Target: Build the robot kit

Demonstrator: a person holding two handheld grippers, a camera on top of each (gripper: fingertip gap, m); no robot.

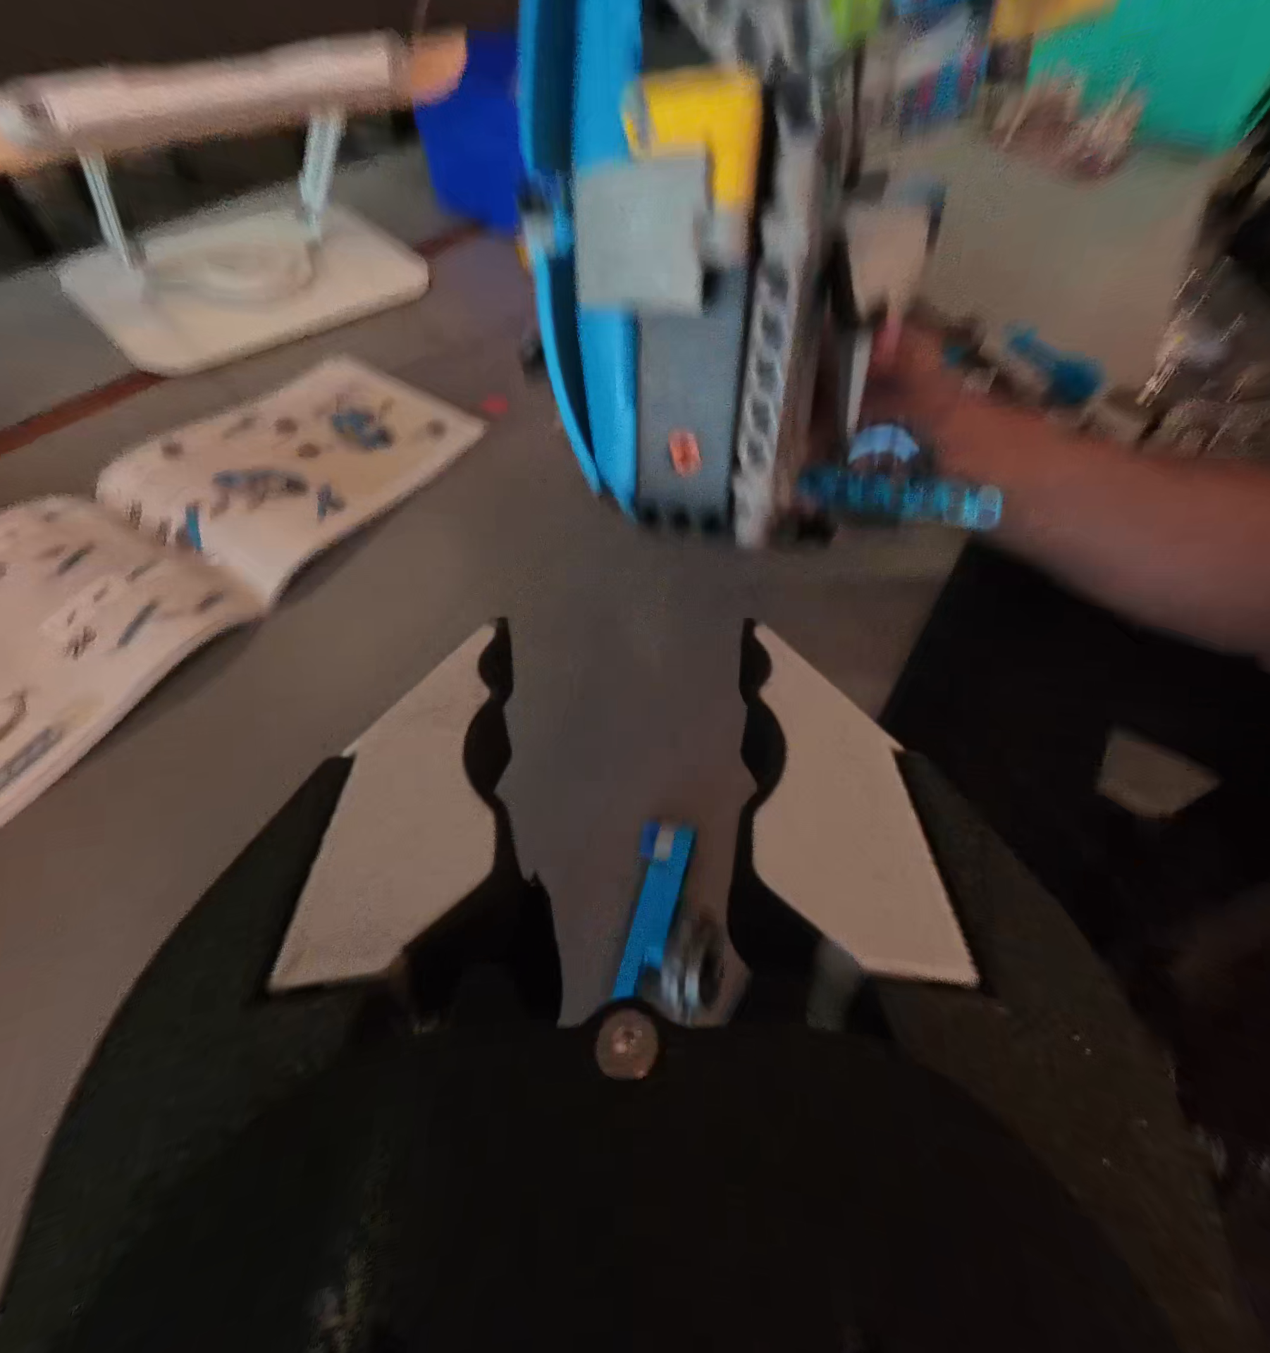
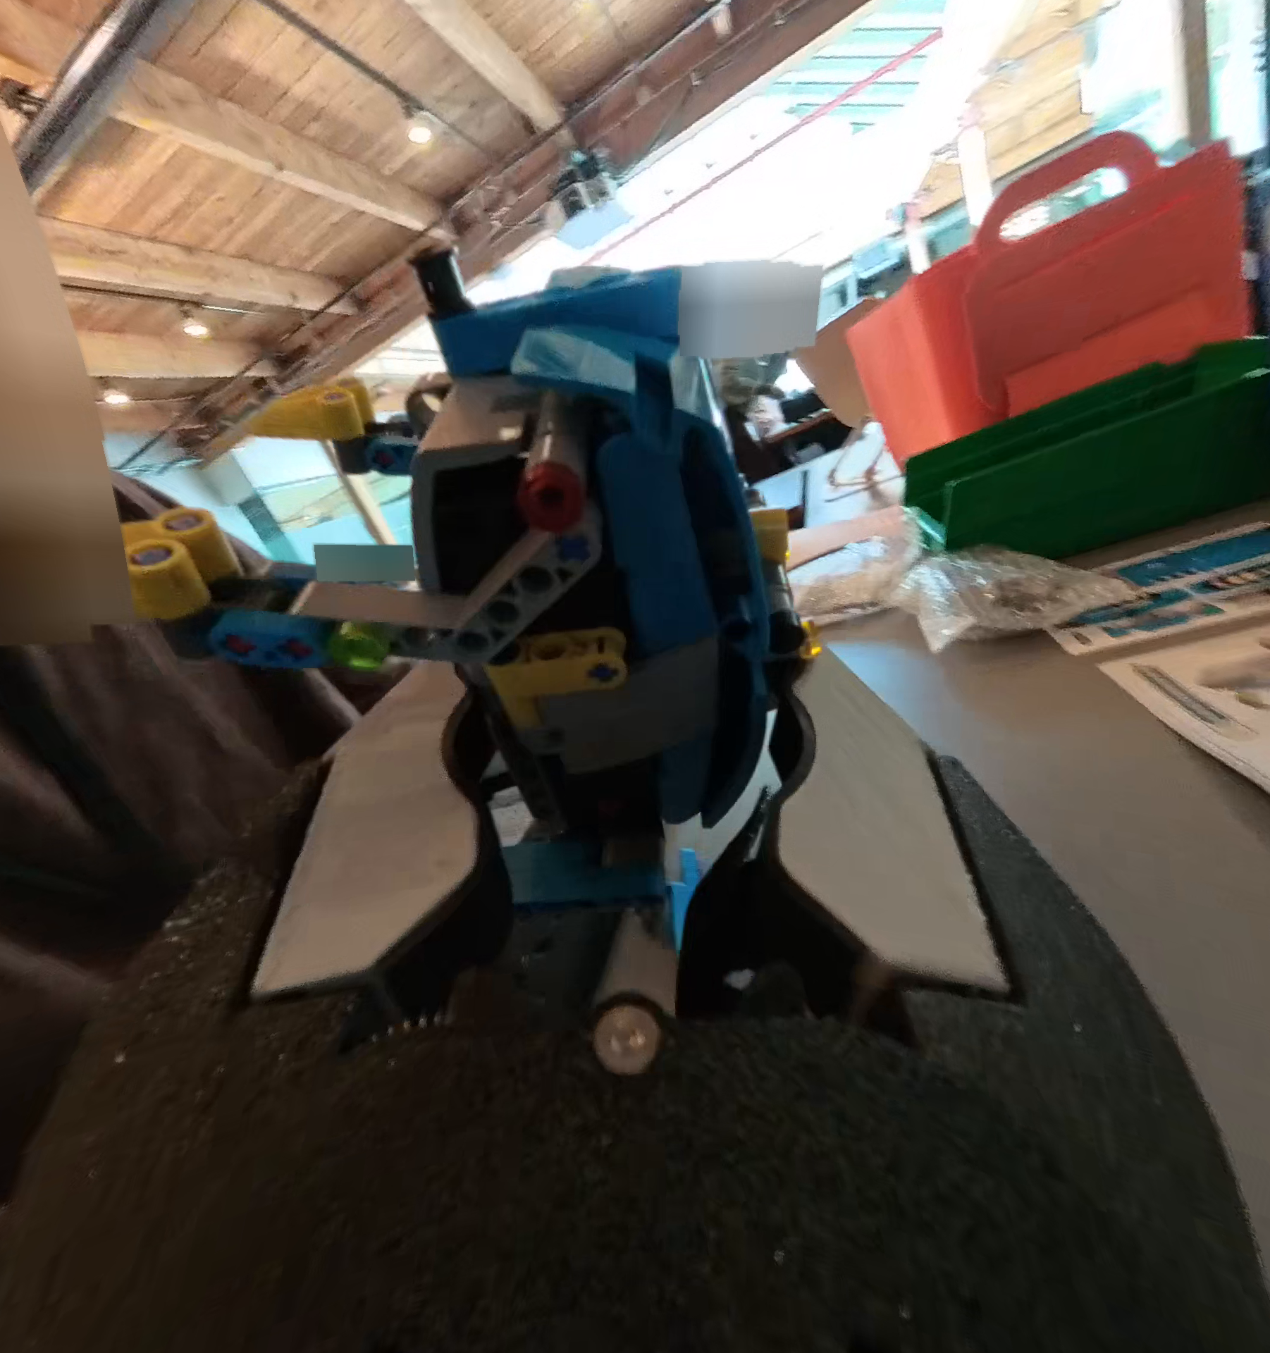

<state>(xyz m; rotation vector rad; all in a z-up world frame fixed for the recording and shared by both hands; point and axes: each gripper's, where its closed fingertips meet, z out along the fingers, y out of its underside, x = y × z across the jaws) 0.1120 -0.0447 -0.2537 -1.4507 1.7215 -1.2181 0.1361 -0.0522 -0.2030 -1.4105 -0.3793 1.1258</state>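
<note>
My right gripper (image 2: 632, 710) is shut on a brick-built model (image 2: 581, 556) of blue, grey and yellow parts with a red pin. It holds the model upright, with one finger on each side of its lower body. Yellow-tipped arms stick out to the model's left. In the left wrist view the same model (image 1: 647, 307) stands upright ahead, blurred, with a person's forearm (image 1: 1130, 534) reaching to it from the right. My left gripper (image 1: 625, 644) is open above the dark table. A small blue beam with a grey wheel (image 1: 654, 915) lies between its fingers near their base, touching neither.
An open instruction booklet (image 1: 200, 527) lies left of the left gripper. A white stand with a tube (image 1: 244, 285) is at the back left. A red carry box (image 2: 1057, 293), a green bin (image 2: 1101, 454), a plastic bag (image 2: 998, 586) and printed sheets (image 2: 1203, 659) sit right of the model. Tip to tip, the grippers are about 7 cm apart.
</note>
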